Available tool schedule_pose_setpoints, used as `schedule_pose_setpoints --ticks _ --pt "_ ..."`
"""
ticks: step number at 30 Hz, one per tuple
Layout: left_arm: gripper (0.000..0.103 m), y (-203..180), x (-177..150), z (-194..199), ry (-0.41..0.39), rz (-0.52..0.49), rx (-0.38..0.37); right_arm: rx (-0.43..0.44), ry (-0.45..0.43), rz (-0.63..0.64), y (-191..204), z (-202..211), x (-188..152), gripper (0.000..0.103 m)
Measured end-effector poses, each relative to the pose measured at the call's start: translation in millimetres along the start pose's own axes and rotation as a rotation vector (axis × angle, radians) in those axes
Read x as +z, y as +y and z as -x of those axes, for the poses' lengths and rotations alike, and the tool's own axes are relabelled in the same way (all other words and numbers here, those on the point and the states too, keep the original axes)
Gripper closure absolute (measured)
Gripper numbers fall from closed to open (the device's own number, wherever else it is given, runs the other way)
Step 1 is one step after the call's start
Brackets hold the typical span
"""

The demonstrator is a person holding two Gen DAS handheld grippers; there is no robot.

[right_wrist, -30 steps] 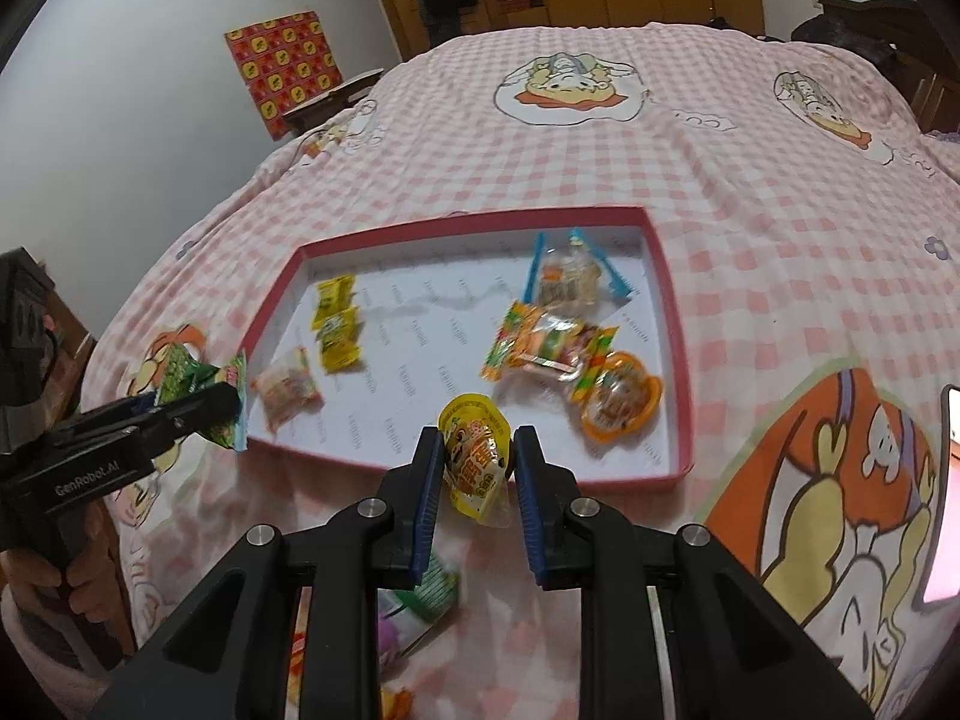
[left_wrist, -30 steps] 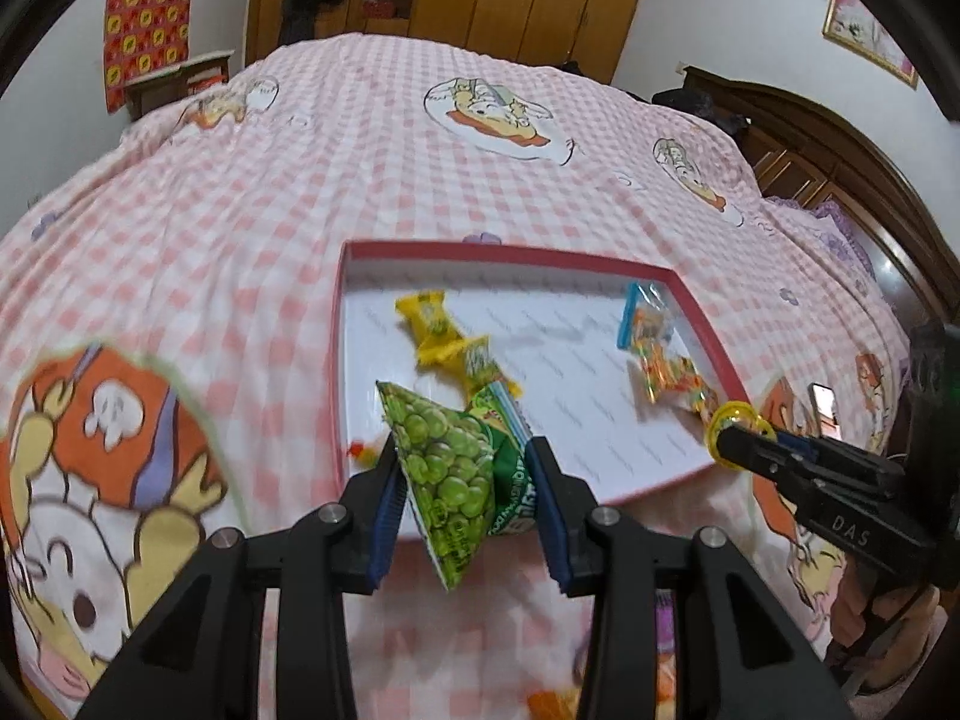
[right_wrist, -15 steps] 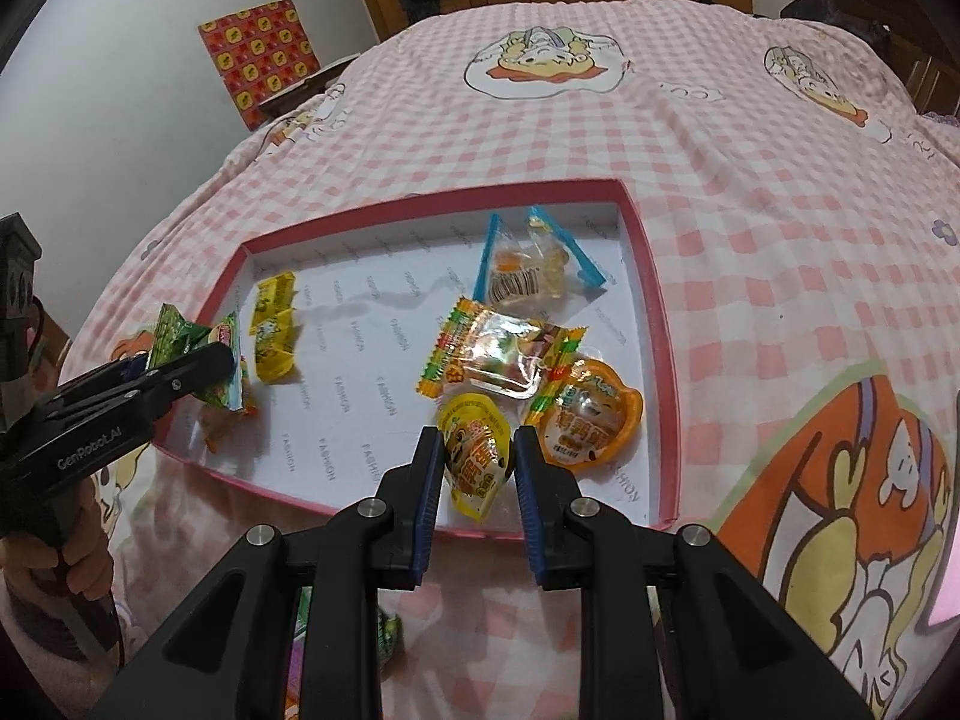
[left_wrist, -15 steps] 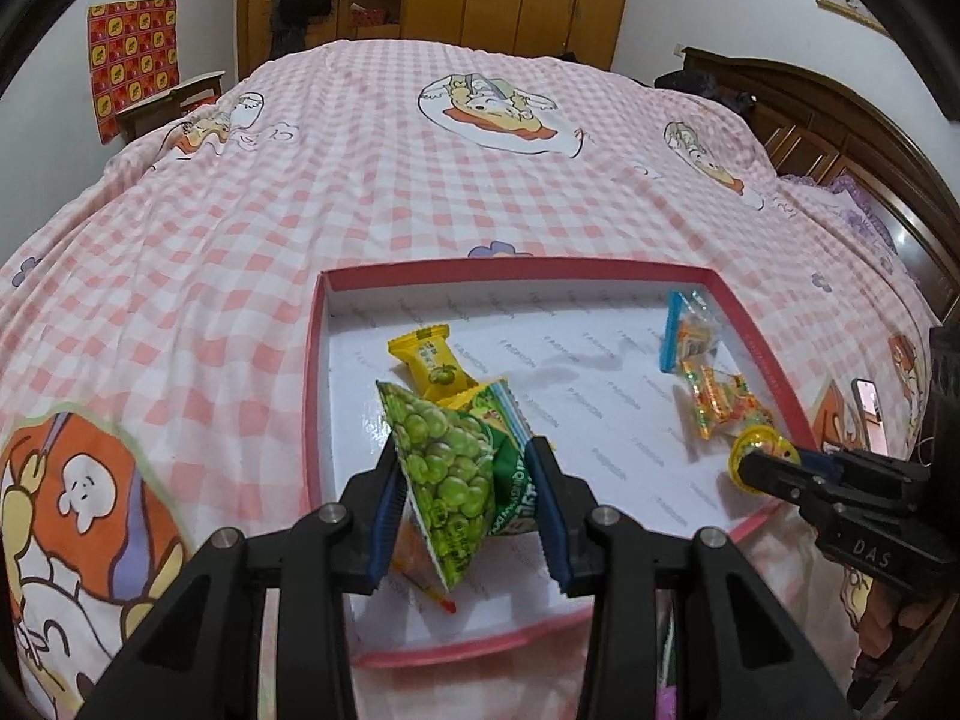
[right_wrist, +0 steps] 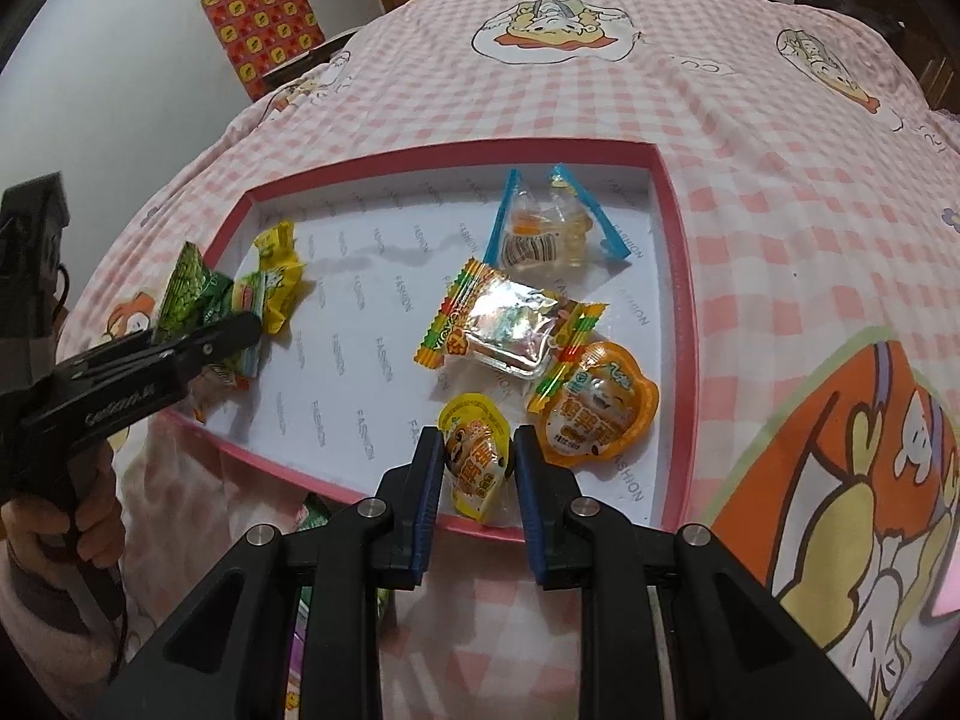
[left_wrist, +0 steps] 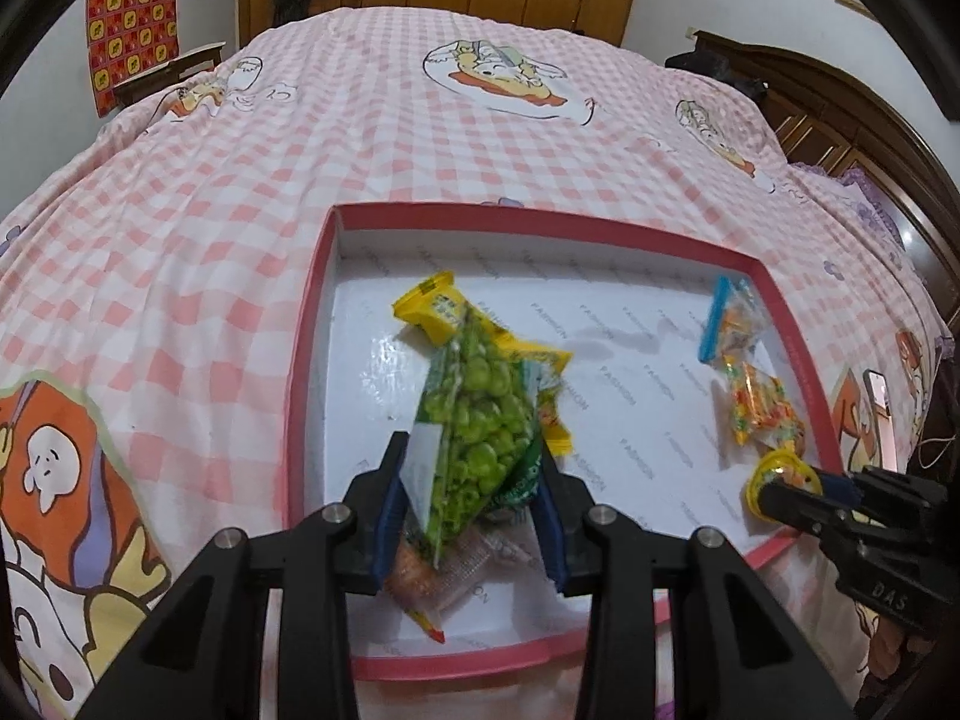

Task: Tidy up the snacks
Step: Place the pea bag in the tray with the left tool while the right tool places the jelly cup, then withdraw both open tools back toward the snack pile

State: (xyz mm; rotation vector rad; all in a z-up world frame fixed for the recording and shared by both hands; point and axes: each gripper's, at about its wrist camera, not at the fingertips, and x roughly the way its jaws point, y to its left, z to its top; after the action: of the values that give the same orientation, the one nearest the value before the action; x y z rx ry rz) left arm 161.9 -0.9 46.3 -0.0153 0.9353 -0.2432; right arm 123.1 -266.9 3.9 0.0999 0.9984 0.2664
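A red-rimmed white tray (left_wrist: 306, 360) lies on the bed. My left gripper (left_wrist: 471, 450) hangs over its near left part with a green pea bag (left_wrist: 474, 414) between its pads, leaning forward; the jaws are closing on it. Under the bag lie yellow packets (left_wrist: 435, 306) and an orange snack packet (left_wrist: 420, 576). My right gripper (right_wrist: 477, 444) is shut on a yellow jelly cup (right_wrist: 474, 456) just above the tray's near edge (right_wrist: 480, 531). Beside it lie an orange jelly cup (right_wrist: 597, 414), a clear striped packet (right_wrist: 510, 324) and a blue-edged packet (right_wrist: 552, 228).
The tray rests on a pink checked bedcover (left_wrist: 210, 228) with cartoon prints. Loose snacks (right_wrist: 312, 516) lie on the cover in front of the tray. A phone (left_wrist: 877, 387) sits at the right. A dark wooden headboard (left_wrist: 840, 108) runs along the right, and a person's hand (right_wrist: 60, 522) holds the left gripper.
Both grippers have come forward and down over the tray with their snacks. The green pea bag has tipped forward between the left pads.
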Motion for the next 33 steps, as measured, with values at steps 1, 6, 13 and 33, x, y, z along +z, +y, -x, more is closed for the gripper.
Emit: schedule_pose_setpoints --ticks 1,6,13,33 --pt "0.065 -0.1 0.3 -0.2 -0.001 -0.002 0.004 -0.007 0.003 0.002 -0.4 0.2 -1.1 0.078" --pt "0.065 -2.3 -2.9 1.0 0.011 -0.007 0.041 -0.065 0.008 -0.001 -13.2 2.5 -2.4 0.078" --pt "0.065 -4.5 -13.7 5.9 0.028 -0.008 0.083 -0.053 0.012 0.009 -22.4 5.1 -6.4 0.078" --pt "0.053 -7.3 -15.8 15.0 0.037 0.000 0.043 -0.084 -0.023 0.027 -23.5 3.4 -0.3 0.073"
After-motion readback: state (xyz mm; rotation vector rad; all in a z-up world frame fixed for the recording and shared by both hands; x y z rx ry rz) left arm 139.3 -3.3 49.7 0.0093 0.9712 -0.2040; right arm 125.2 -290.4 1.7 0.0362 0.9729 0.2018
